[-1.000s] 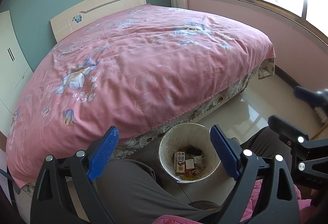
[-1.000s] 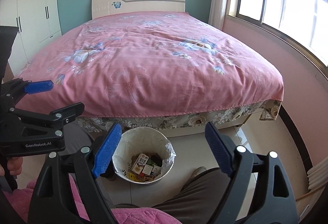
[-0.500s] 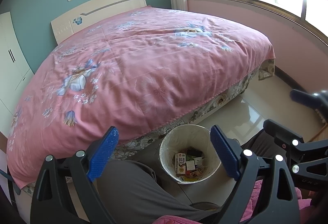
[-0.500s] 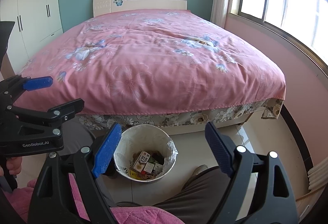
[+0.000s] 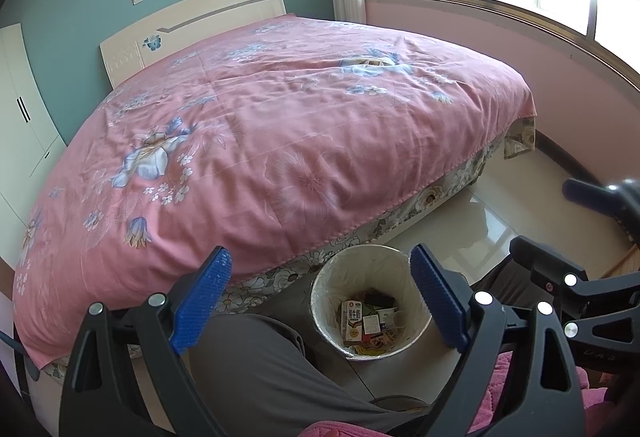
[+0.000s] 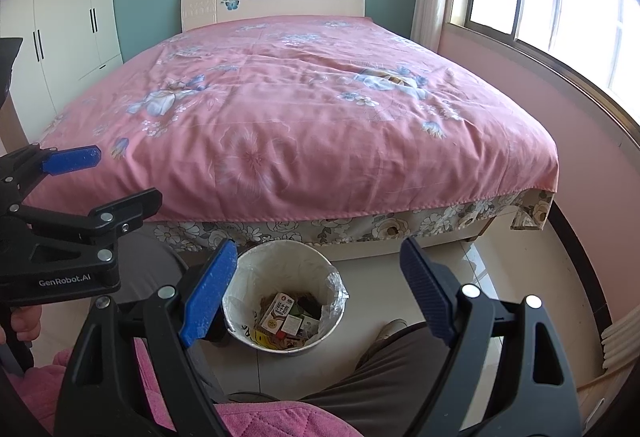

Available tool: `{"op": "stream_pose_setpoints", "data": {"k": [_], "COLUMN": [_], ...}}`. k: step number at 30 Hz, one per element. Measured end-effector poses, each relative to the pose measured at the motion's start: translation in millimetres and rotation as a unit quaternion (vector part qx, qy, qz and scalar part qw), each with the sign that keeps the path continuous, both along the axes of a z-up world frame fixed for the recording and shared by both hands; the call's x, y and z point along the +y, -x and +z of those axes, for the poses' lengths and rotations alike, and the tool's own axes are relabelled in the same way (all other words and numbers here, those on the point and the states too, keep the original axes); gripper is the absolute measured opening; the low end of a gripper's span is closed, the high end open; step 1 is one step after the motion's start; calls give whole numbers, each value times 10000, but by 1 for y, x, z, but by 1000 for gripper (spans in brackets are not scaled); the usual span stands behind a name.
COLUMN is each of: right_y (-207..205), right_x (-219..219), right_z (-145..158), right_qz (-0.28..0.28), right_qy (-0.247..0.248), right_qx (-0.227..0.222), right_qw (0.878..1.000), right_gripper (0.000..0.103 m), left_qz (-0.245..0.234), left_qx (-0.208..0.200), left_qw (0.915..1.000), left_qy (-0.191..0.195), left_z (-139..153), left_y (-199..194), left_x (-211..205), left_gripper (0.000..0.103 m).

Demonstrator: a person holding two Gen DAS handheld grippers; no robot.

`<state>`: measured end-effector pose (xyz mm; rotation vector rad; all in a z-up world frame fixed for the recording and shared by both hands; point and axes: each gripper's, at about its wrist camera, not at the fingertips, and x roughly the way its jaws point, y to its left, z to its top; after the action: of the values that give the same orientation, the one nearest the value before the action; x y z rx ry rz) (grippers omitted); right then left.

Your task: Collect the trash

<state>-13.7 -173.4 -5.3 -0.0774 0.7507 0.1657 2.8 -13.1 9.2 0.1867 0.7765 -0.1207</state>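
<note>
Both your grippers hang empty with jaws wide apart: the left gripper (image 5: 320, 301) and the right gripper (image 6: 318, 287) each frame the lined trash bin (image 6: 248, 263) at lower centre of their views. The bin stands on the tile floor (image 6: 504, 269) just beside the bed's floral skirt (image 6: 400, 225), between your knees, and already holds the trash, a milk carton (image 5: 353, 324) and small boxes among it. No loose litter shows on the pink bedspread (image 5: 280, 125) or the visible floor, so the collecting looks close to done; scan before you commit to another reach.

If you go for the bin, take its rim rather than the crinkled liner (image 6: 336, 287), which would likely slip. Room is tight low down: your trouser legs (image 5: 264, 369) flank the bin and the bed edge overhangs behind it. The open floor lies lower right, toward the pink wall (image 6: 580, 141).
</note>
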Motion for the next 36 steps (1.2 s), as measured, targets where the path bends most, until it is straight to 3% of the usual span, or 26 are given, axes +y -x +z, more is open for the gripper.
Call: {"op": "stream_pose_setpoints", "data": {"k": [36], "right_y": [-3], "right_x": [-3], "right_z": [-8], "right_qz": [39], "right_qy": [-30], "right_qx": [124], "right_qw": [9999], "right_gripper": [82], "left_qz": [-25], "left_qx": [22], "left_qw": [10000], "left_qy": [5], "left_z": [-1], "left_y": [0], "left_x": [-5], "left_gripper": [93]}}
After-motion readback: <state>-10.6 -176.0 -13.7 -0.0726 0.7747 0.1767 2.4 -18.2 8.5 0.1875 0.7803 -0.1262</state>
